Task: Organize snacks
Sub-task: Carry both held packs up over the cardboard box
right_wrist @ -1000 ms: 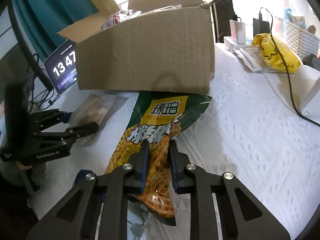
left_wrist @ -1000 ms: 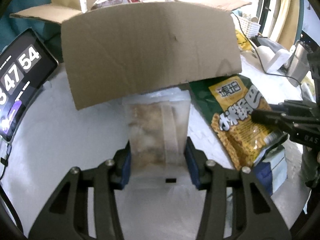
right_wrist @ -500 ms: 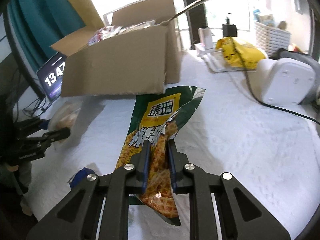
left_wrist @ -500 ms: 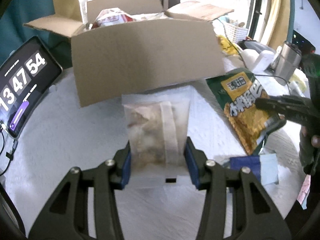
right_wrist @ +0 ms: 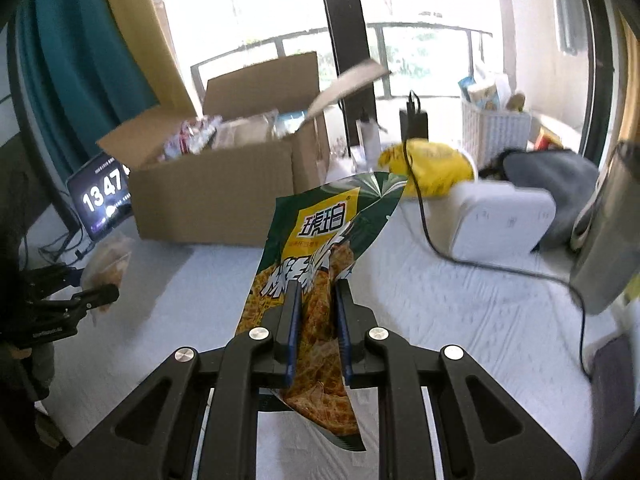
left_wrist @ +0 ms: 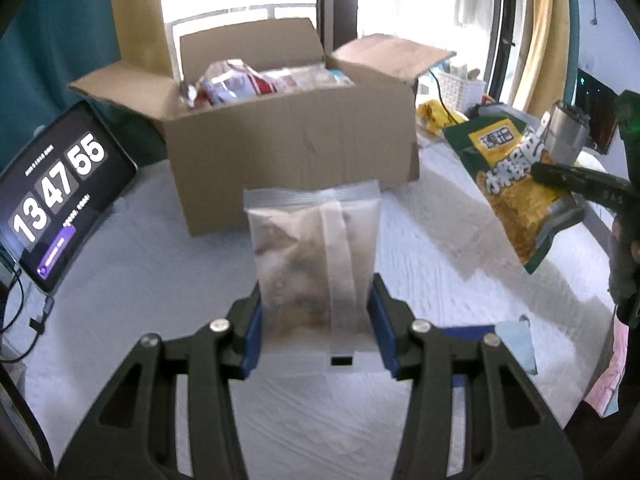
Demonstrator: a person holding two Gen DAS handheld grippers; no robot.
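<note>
Jaws pinch snack bags — tilted downward.

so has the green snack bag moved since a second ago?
Yes. The green snack bag, pinched in the right claw, has risen off the white cloth, now hanging against the cardboard box.

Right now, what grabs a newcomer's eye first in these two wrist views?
Both grippers hold snack bags above the white tablecloth: the left gripper clamps a clear snack packet, the right gripper pinches a green-and-yellow chip bag. Behind them stands an open cardboard box already holding snacks, with a tablet clock leaning to its left.
</note>
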